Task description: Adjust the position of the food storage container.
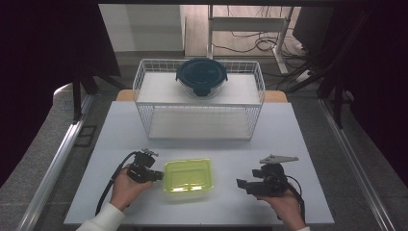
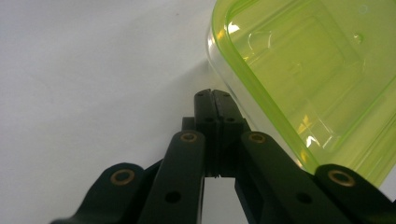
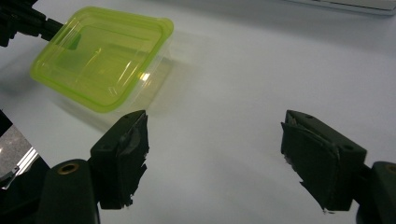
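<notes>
Left claw [image 1: 156,176] sits in the lower left of the high view with its jaws pinched all the way together, nothing between them. In the left gripper view [image 2: 213,95] you can see the two tips pressed flat against each other, right up against the side of the yellow-green lidded container [image 2: 308,79]. Looks like they're touching its clear wall just under the lid rim, but the angle's tight so I wouldn't swear to contact versus a hair of gap.

That container [image 1: 188,175] is resting on the desk [image 1: 288,139], bottom centre of the high view, lid on, just right of the left claw. From the right gripper view it's up in the upper left of the frame [image 3: 100,58], sitting flat.

Right claw [image 1: 243,185] is in the lower right of the high view, held in the person's hand, pointing toward the container but well apart from it. Its jaws are spread wide with only bare desk showing between them [image 3: 215,161].

Further back, upper middle of the high view, there's a white wire basket rack [image 1: 144,103], and on its top shelf a round glass bowl with a dark blue lid [image 1: 201,76].
</notes>
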{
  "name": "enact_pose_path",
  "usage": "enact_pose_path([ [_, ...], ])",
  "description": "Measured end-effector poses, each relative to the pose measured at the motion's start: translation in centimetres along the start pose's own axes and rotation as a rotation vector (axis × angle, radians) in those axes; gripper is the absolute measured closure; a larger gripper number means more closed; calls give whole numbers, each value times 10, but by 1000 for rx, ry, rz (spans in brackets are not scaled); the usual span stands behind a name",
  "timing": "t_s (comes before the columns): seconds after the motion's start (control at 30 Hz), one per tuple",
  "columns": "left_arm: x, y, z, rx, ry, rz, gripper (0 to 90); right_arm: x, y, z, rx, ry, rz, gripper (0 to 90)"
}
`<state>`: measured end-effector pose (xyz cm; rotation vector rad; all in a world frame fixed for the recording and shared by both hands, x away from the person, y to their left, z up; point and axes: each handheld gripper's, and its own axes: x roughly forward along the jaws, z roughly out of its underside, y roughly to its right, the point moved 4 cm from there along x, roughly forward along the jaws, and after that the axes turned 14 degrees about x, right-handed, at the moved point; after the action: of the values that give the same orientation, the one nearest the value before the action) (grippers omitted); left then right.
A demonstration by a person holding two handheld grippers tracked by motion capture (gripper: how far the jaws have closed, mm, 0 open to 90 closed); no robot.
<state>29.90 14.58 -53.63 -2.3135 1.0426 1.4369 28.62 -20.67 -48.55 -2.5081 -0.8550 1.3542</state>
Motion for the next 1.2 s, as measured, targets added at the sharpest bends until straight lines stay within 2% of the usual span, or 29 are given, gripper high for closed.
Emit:
enact_pose_path([
  [0.03,0,0,-1,10,-3,4,900,0,0,0,-1,-1,-2,229],
  [0.13,2,2,-4,4,13,13,900,0,0,0,-1,-1,-2,229],
  [0.43,10,9,-13,14,10,26,900,0,0,0,-1,0,-1,228],
  [0.5,14,13,-18,25,14,29,899,0,1,0,2,1,1,229],
  [0.67,19,17,-24,22,27,34,899,-1,0,0,-1,6,0,228],
  [0.8,19,18,-23,23,32,35,900,-2,-1,0,1,8,-1,229],
  [0.9,14,14,-20,15,47,10,898,-3,-1,-1,3,14,-2,229],
  [0.93,4,9,-18,7,73,-26,897,-3,-1,-1,2,19,-2,229],
  [0.97,4,9,-18,7,73,-26,897,-3,-1,-1,2,19,-2,229],
  [1.0,-10,5,-17,-5,115,-49,896,-4,-2,-2,-1,27,-6,229],
  [1.03,-10,5,-17,-5,115,-49,895,-5,-2,-3,-3,32,-10,229],
  [1.07,-21,4,-15,-13,154,-59,891,-6,-2,-4,-3,37,-14,229],
  [1.1,-25,4,-14,-15,171,-56,885,-6,-1,-4,-6,41,-16,229],
  [1.17,-28,5,-14,-19,184,-54,871,-6,-1,-4,-4,45,-17,229],
  [1.2,-31,6,-13,-20,195,-41,814,-7,0,-5,-4,48,-17,229],
])
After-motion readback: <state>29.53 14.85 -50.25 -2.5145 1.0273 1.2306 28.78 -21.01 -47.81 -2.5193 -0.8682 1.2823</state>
